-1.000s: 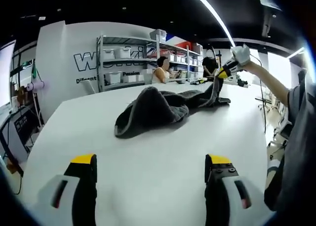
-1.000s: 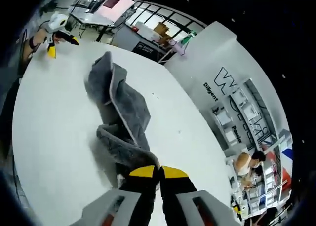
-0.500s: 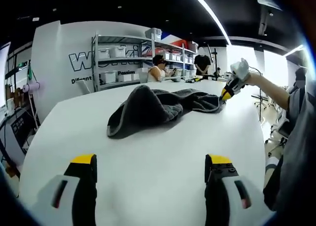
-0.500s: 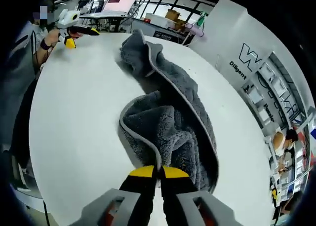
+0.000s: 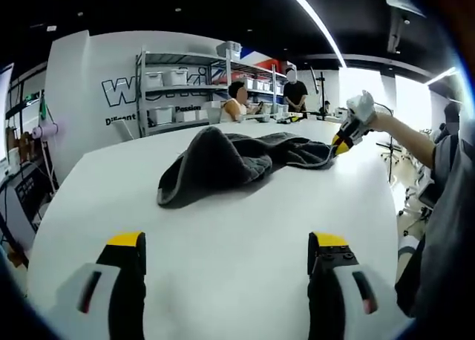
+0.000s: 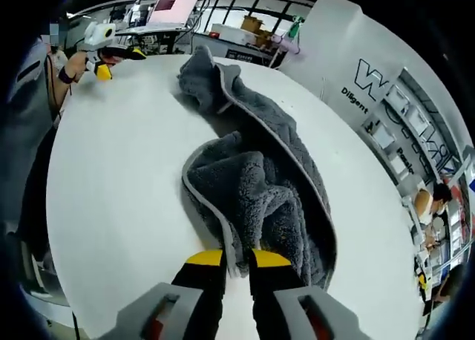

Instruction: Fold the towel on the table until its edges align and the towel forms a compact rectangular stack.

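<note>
- Left gripper [image 5: 223, 243]: jaws spread wide, holding nothing, above the near tabletop [image 5: 223, 206] edge.
- Towel [image 5: 230, 158]: bunched grey heap mid-tabletop; underside folds hidden.
- Right gripper [image 6: 237, 257]: jaws slightly parted around the towel's edge; actual grip hard to tell.

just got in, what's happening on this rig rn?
A person with a gripper in each hand is working on a grey towel lying crumpled, not yet folded, on a white table. The right gripper sits at the towel's near edge with the hem between its yellow-tipped jaws, which stand slightly apart. The left gripper is open and holds nothing, pointed at the towel from the table's other side. Shelving and other people are in the background.
</note>
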A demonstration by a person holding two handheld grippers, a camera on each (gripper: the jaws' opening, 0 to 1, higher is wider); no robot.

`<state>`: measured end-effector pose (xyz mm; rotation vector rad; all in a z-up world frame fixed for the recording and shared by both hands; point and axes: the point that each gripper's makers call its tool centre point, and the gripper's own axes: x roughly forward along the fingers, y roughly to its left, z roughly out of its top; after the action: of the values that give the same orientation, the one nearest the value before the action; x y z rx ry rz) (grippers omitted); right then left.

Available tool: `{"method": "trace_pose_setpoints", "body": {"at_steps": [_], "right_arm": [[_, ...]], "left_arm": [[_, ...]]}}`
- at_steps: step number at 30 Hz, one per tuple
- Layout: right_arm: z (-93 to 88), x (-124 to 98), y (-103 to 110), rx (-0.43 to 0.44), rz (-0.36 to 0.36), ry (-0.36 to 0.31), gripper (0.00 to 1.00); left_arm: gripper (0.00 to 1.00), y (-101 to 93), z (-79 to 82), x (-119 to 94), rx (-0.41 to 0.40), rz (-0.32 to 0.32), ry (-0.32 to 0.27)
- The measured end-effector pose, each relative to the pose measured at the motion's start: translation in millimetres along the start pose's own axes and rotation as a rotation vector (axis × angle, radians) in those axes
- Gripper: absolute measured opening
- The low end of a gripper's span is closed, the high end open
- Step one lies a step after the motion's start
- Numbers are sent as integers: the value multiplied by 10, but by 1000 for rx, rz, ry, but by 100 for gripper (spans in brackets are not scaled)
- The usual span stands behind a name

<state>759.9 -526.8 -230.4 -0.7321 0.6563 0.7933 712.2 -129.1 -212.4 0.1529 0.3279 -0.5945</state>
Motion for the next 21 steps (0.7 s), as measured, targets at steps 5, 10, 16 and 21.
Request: {"method": "trace_pose_setpoints", "body": {"at_steps": [5, 10, 16, 21], "right_arm": [[80, -101, 18, 25, -16, -46, 18], [110, -195, -75, 111, -60, -116, 26], [105, -317, -58, 157, -150, -178, 37], [129, -465, -58, 222, -260, -209, 53]], "left_arm": [[95, 4, -8, 9, -8, -5, -4], [95, 7, -13, 3, -7, -10, -3], [95, 32, 15, -27, -5, -6, -9], [95, 39, 35, -36, 0, -4, -8]]}}
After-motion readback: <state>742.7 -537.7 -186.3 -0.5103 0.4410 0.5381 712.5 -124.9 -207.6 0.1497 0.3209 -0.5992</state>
